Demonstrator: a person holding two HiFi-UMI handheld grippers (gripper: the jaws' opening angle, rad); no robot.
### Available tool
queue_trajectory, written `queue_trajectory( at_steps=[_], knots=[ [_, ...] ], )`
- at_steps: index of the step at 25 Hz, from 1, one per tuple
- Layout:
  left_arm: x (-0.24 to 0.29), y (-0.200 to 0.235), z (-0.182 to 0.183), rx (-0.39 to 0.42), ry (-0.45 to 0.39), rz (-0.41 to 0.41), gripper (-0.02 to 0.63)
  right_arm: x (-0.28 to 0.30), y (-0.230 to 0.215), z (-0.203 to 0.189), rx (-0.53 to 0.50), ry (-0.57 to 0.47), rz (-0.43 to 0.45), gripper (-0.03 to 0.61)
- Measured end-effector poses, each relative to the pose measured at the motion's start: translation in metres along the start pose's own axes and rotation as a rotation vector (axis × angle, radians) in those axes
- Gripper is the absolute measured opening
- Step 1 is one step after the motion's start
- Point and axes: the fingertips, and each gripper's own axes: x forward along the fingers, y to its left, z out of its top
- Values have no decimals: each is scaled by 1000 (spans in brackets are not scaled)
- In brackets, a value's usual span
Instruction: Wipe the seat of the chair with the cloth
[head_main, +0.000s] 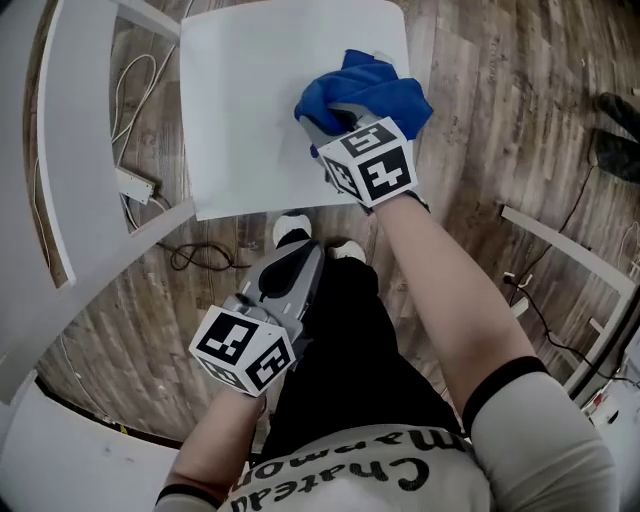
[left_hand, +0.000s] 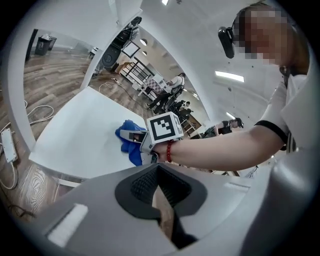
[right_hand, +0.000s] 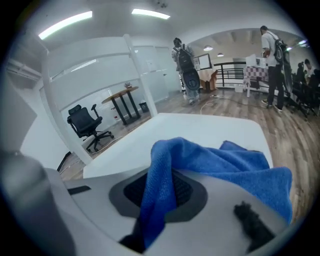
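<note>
Shirt (head_main: 400, 470) lettered "Chatea…"; left gripper (head_main: 305, 258) closed, empty; at one o'clock, right gripper (head_main: 330, 122) clamps fuzzy blue cloth (head_main: 372, 80) on smooth white seat (head_main: 250, 120)

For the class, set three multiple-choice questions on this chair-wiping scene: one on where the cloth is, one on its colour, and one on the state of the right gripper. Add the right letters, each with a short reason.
1. Where is the cloth?
A on the floor
B on the white seat
C on the person's lap

2. What colour is the cloth?
A red
B green
C blue

3. How is the right gripper?
A open and empty
B shut on the cloth
C out of view

Answers:
1 B, the head view shows it lying on the seat.
2 C, it is blue in all three views.
3 B, the right gripper view shows the cloth pinched between the jaws.
</note>
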Motion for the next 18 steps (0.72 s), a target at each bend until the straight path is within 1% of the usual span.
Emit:
queue_trajectory(
  at_steps=[5,9,12,14,16,17,18],
  knots=[
    [12,-18,-7,26,9,-11,6,-44,-54,-25,63,-14,-114,60],
    [13,-26,-13,31,-4,-8,6,-73,-83,-41,92,-22,-191,60],
    [5,-27,-13,46,-44,24,6,-81,-89,-48,98,3,-240,60],
    [-3,-24,-12,57,-79,56,6,-84,-94,-51,114,18,-291,60],
    [-10,-18,-13,49,-106,81,6,-87,-98,-52,124,35,-347,60],
    [-15,-14,-15,37,-117,95,6,-88,-97,-53,105,56,-367,60],
    [-20,-10,-17,21,-127,112,6,-86,-91,-54,58,89,-375,60]
  ],
)
